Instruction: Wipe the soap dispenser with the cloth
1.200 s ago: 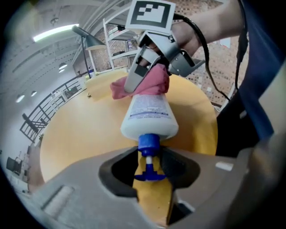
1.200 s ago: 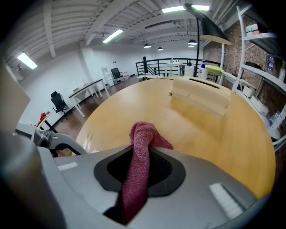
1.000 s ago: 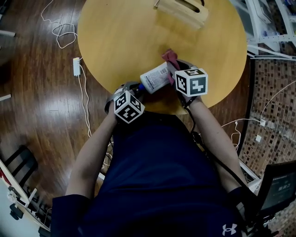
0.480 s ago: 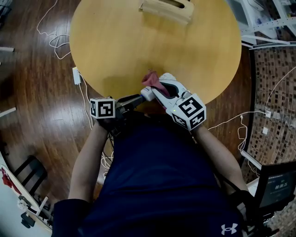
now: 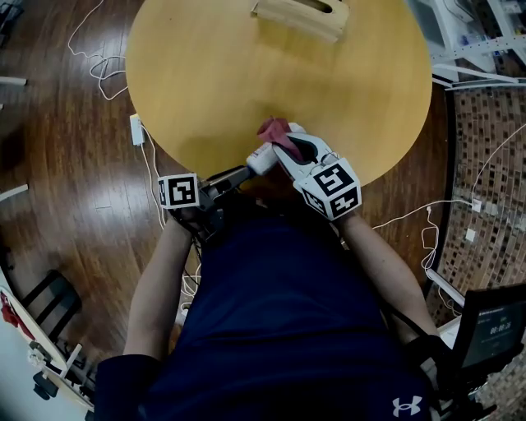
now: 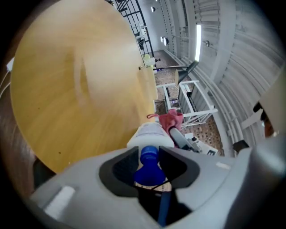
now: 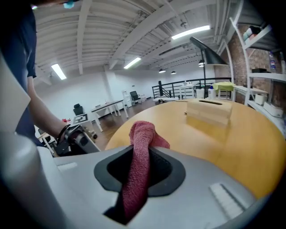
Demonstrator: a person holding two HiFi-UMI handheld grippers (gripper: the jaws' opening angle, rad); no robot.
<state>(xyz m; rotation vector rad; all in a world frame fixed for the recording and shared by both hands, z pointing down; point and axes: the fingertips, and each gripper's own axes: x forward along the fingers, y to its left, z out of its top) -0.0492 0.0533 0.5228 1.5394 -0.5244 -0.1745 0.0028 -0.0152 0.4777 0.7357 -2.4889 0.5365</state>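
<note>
The soap dispenser (image 5: 260,159) is a white bottle with a blue pump head (image 6: 149,162). It hangs over the near edge of the round wooden table (image 5: 205,74). My left gripper (image 5: 243,173) is shut on the pump head and points almost level at the bottle. My right gripper (image 5: 283,144) is shut on the red cloth (image 5: 274,129) and holds it against the bottle's far end. In the left gripper view the cloth (image 6: 172,120) shows just past the bottle body (image 6: 149,134). In the right gripper view the cloth (image 7: 138,165) runs between the jaws and bunches at their tips.
A pale wooden box (image 5: 300,15) stands at the table's far edge, also seen as the box (image 7: 210,109) in the right gripper view. A white power strip (image 5: 136,130) with cables lies on the wood floor to the left. Metal shelving (image 5: 472,41) stands to the right.
The left gripper has rolled, turning the bottle with it; its marker cube now sits further left. The right gripper with the cloth has drawn back towards the body, covering most of the bottle.
</note>
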